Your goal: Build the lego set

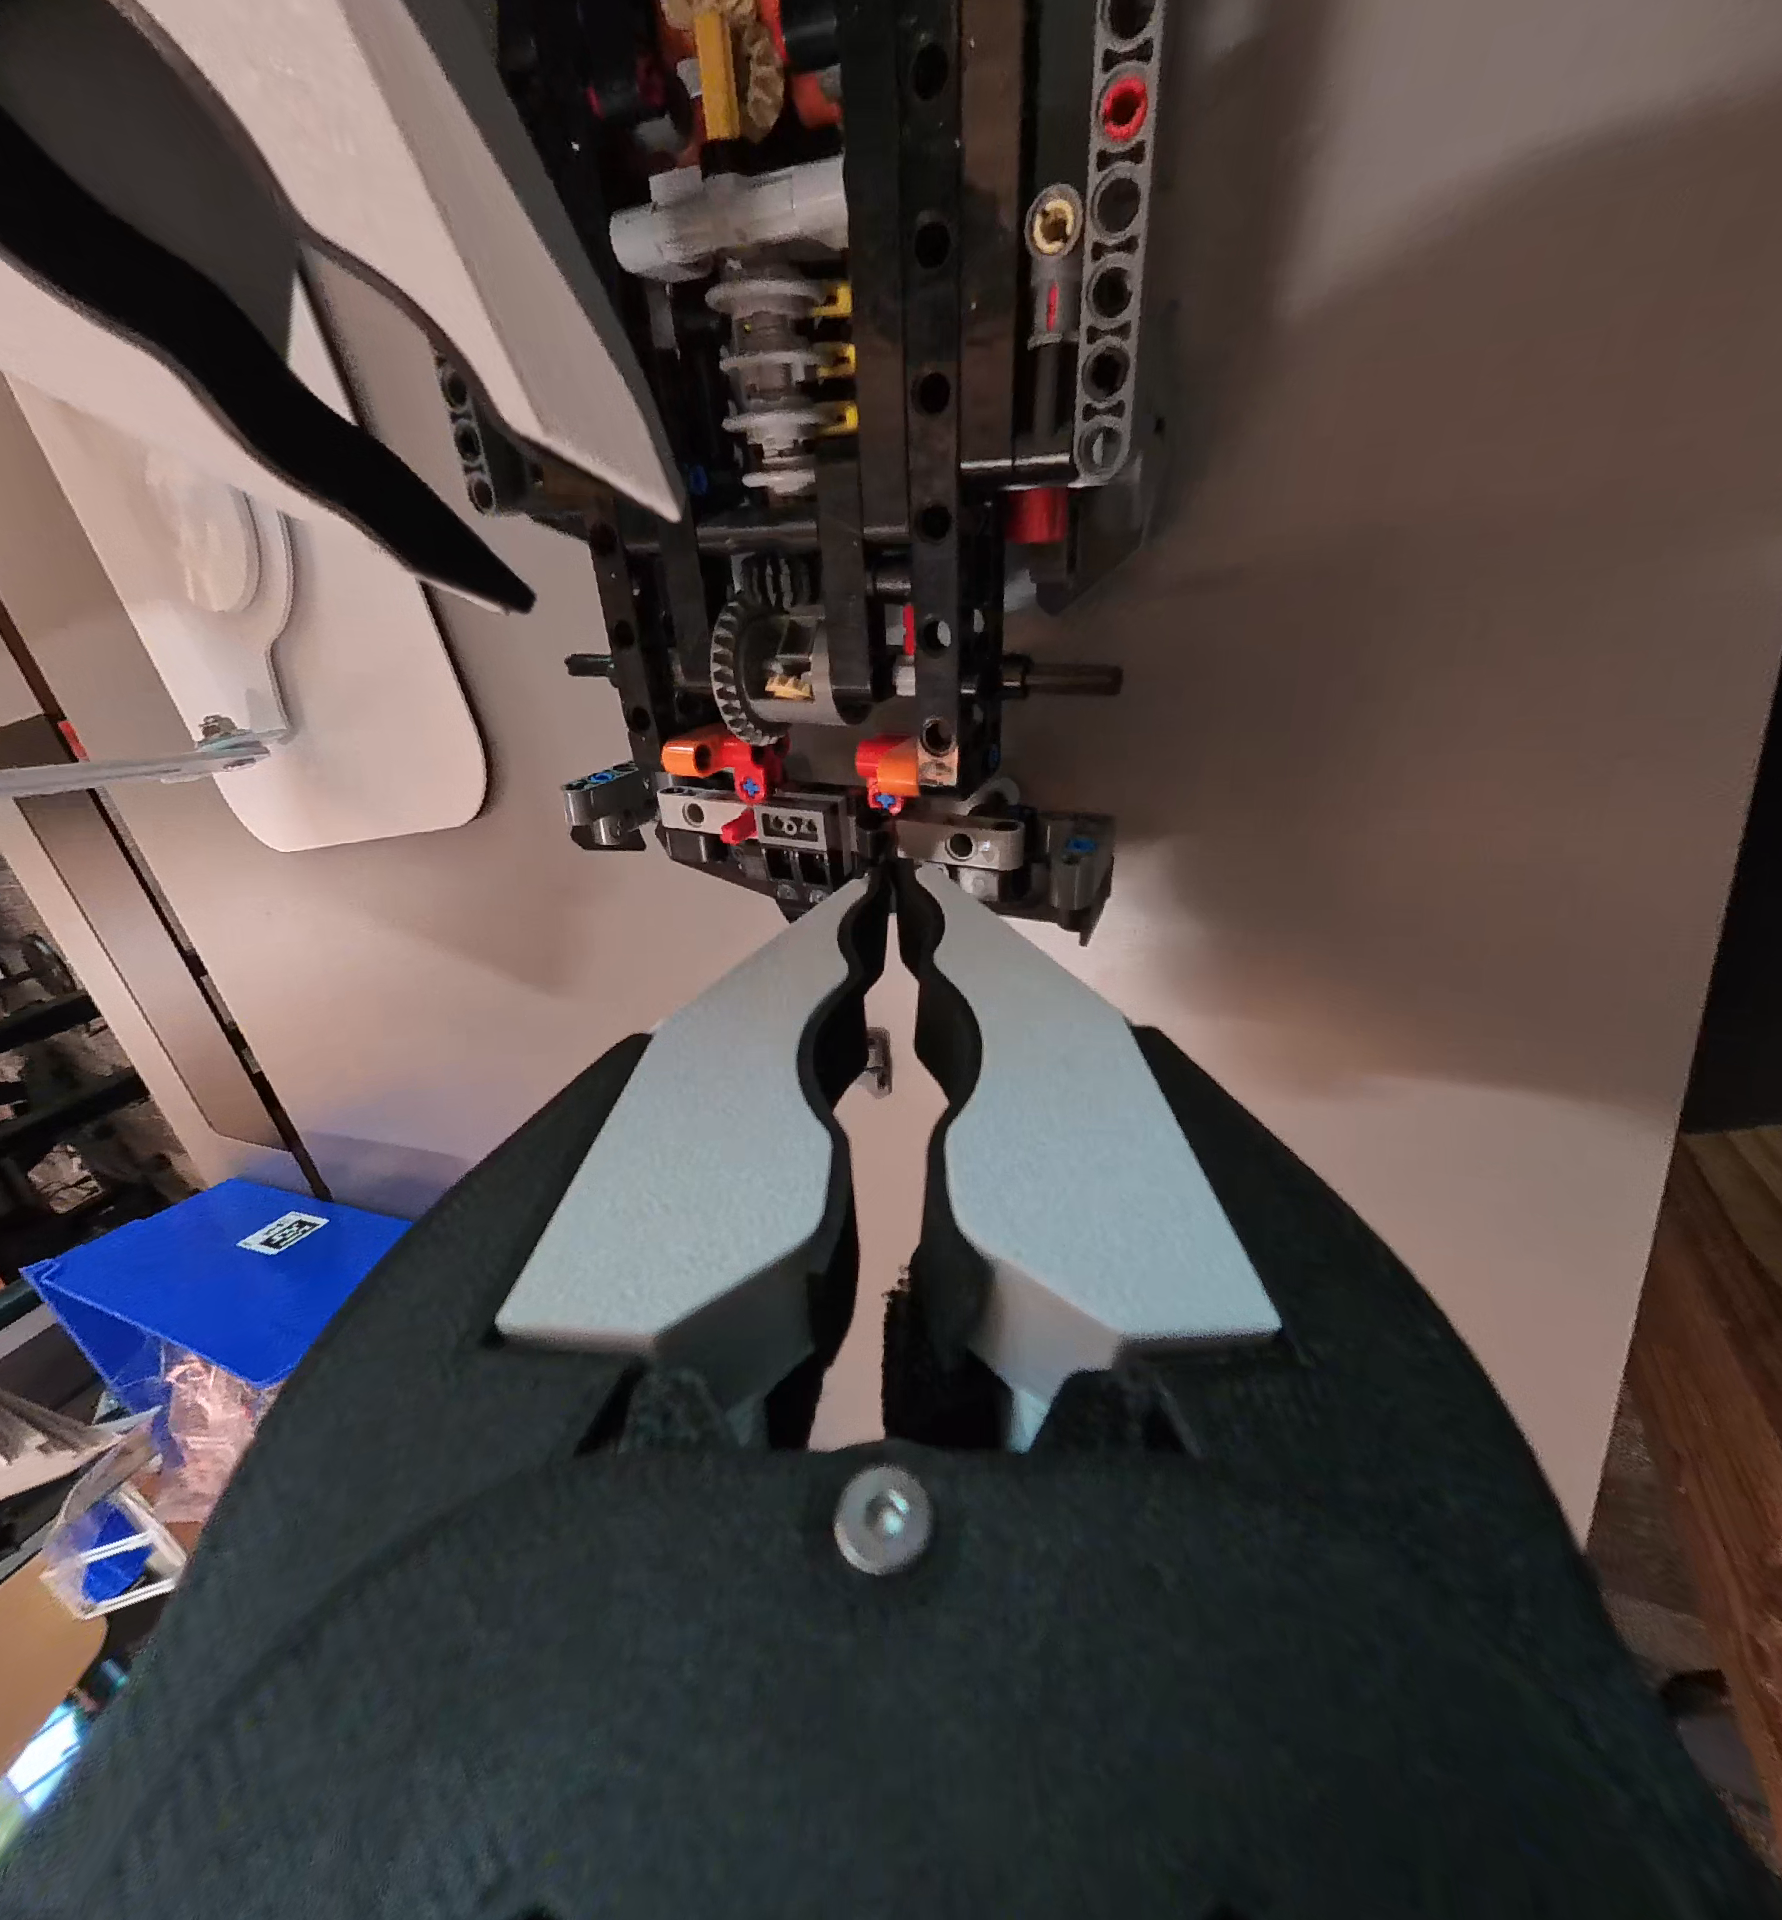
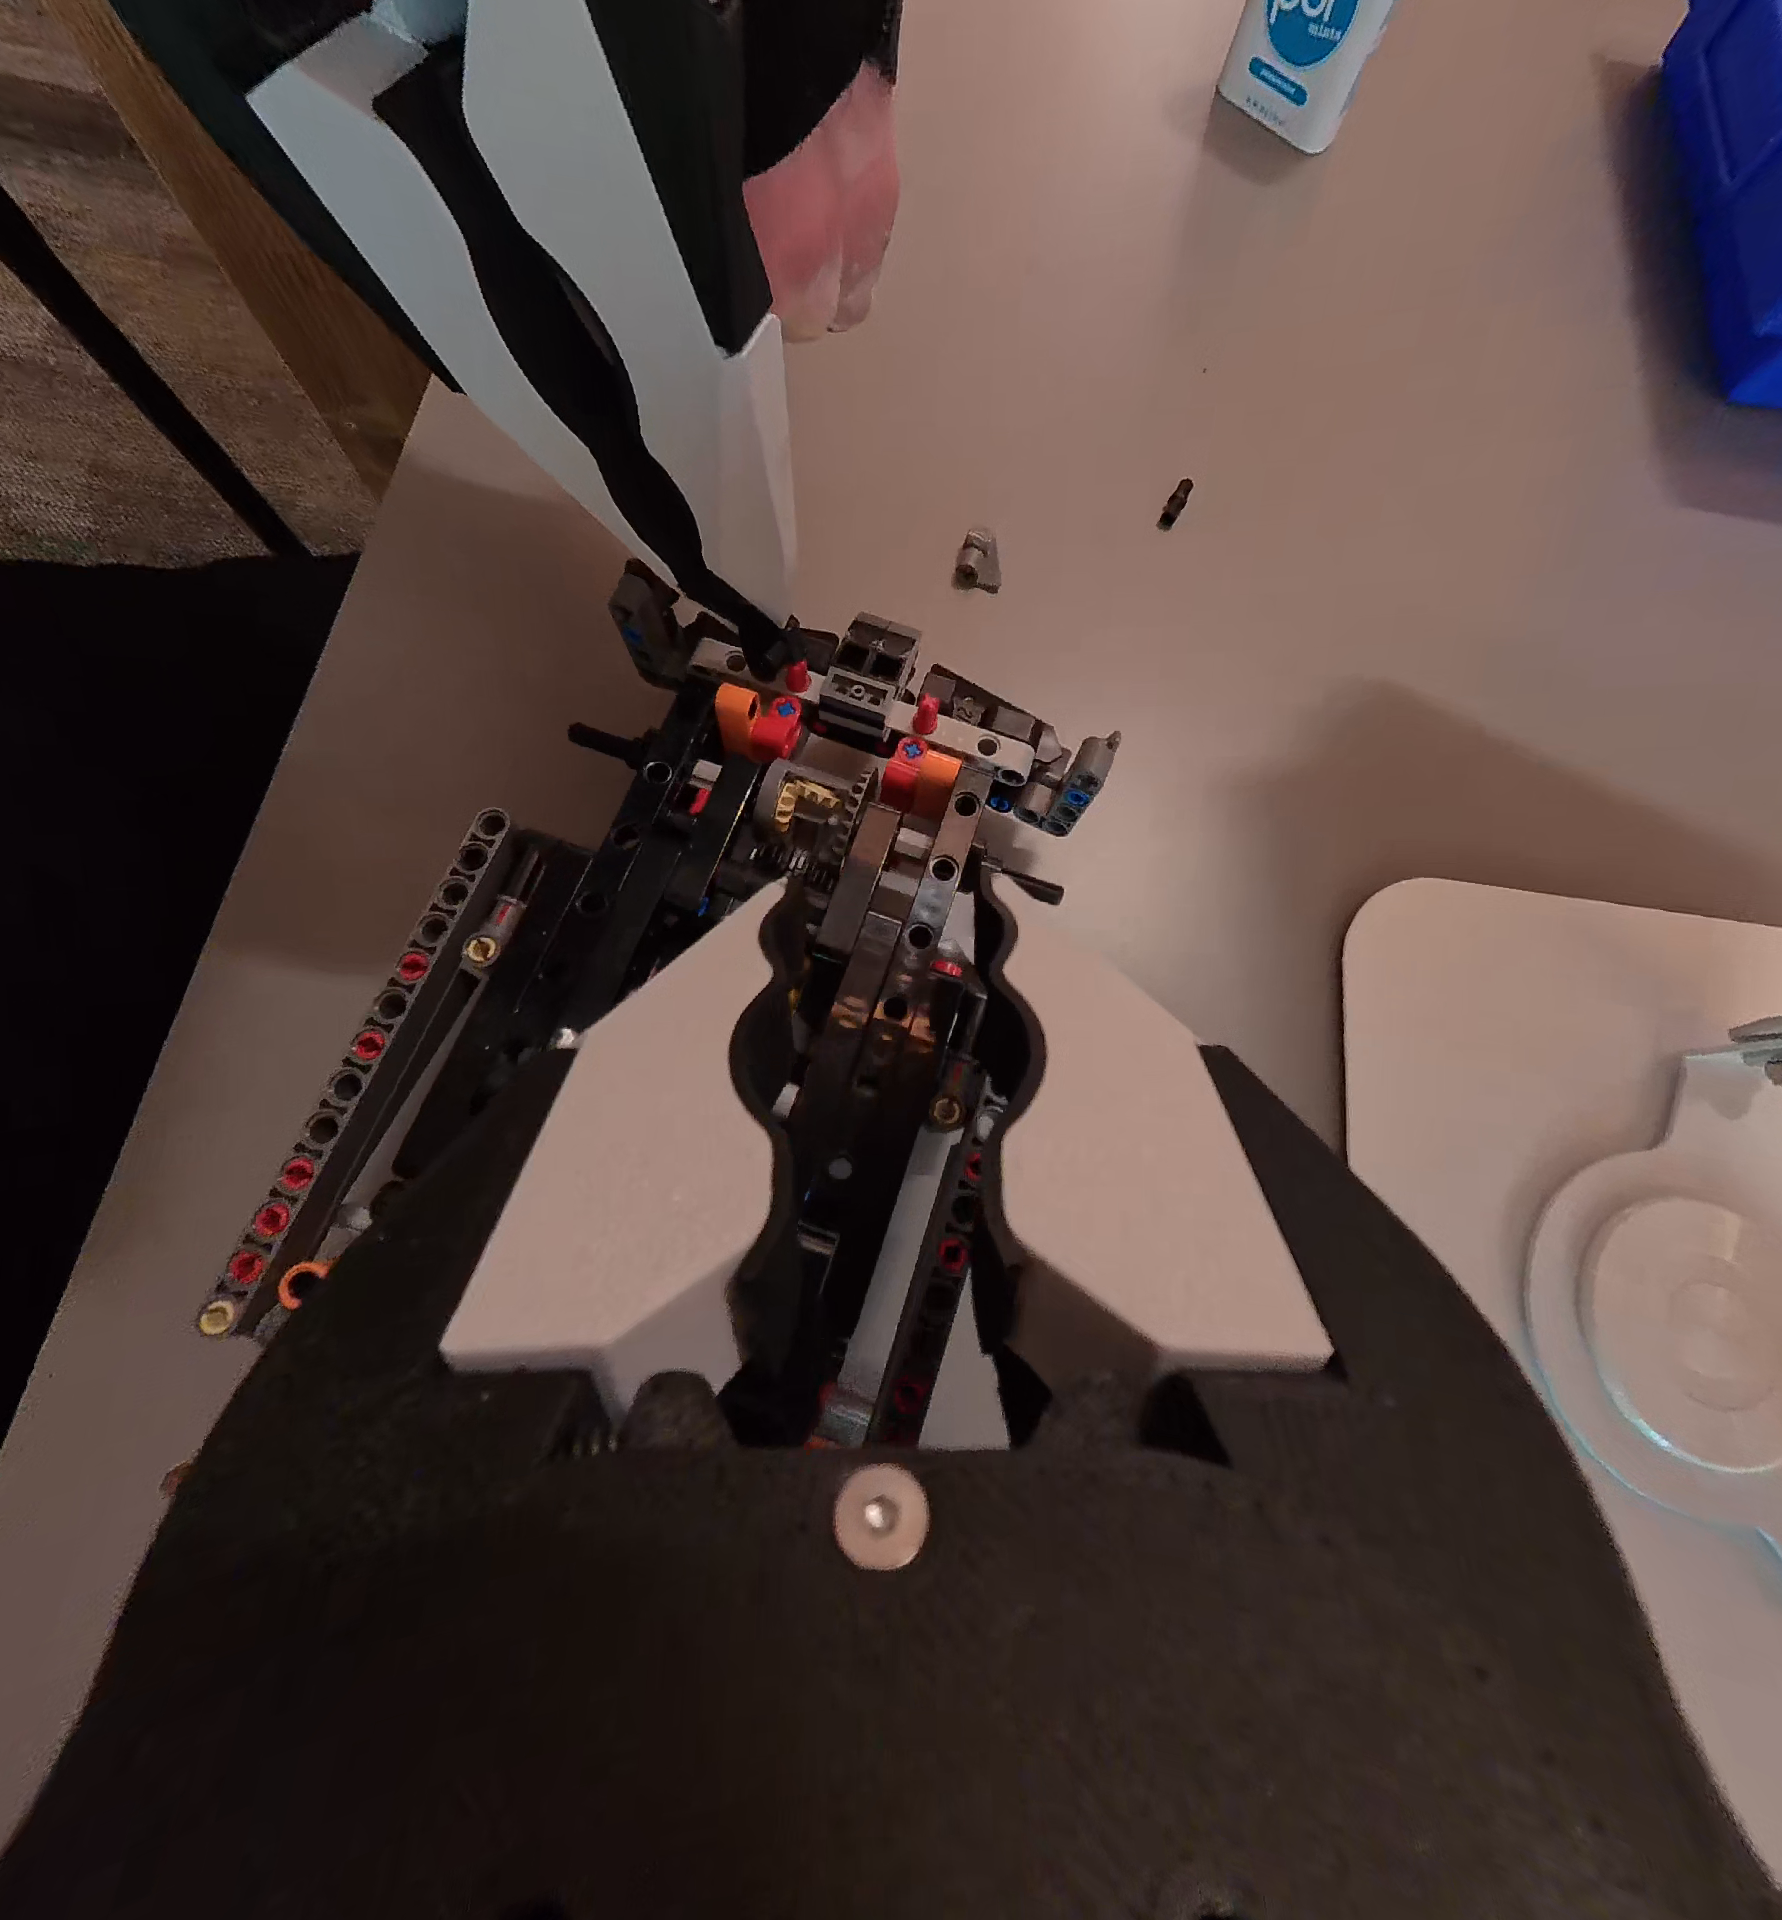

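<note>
The left gripper has its jaws pinched nearly together on a small black pin at the front end of the lego model, next to a red peg. The right gripper has its jaws clamped around the model's dark middle beams, behind the gear. The model lies on the bench, near its edge. Past the model's front lie a grey piece and a dark pin. Farther beyond the model are a white bottle and a blue bin. A white pad lies beside the model.
</note>
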The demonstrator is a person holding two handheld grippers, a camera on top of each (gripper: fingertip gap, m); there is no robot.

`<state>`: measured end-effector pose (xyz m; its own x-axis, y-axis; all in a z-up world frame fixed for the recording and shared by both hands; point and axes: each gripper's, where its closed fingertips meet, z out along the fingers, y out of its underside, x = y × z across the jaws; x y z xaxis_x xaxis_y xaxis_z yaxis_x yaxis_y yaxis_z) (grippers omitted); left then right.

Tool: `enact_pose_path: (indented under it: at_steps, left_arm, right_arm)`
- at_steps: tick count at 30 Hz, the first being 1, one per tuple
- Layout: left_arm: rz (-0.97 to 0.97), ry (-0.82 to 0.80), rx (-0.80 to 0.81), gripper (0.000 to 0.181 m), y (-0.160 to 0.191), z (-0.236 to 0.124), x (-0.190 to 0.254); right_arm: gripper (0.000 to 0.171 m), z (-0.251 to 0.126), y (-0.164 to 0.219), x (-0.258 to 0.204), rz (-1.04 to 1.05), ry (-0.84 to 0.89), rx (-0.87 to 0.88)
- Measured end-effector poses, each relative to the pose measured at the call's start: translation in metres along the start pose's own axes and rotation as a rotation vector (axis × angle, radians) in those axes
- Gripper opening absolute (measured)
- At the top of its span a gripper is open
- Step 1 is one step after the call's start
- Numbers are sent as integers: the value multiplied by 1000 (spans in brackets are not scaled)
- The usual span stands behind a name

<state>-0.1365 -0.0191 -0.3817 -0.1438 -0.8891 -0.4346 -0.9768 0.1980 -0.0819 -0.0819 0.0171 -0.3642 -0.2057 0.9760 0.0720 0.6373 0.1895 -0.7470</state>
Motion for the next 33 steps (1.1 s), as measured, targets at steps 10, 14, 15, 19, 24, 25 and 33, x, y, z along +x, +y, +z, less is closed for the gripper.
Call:
enact_pose_path:
  at_steps: [10, 14, 15, 19, 24, 25, 33]
  left_arm:
    - [54, 77, -45, 0, 0, 1, -3]
    - [76, 127, -67, 0, 0, 2, -6]
    - [81, 140, -71, 0, 0, 2, -6]
    - [91, 194, -84, 0, 0, 3, -8]
    - [126, 261, -106, 0, -1, 2, -9]
    - [130, 276, -111, 0, -1, 2, -9]
    - [125, 385, -85, 0, -1, 3, -10]
  right_arm:
    - [29, 10, 5, -3, -8, -22, -17]
    - [28, 10, 5, -4, 2, -40, -8]
    - [28, 10, 6, -4, 5, -44, -5]
    - [25, 10, 6, -5, 13, -62, 5]
    - [25, 10, 6, -5, 19, -72, 12]
    - [24, 10, 6, -5, 19, -73, 14]
    - [21, 9, 7, -5, 24, -82, 21]
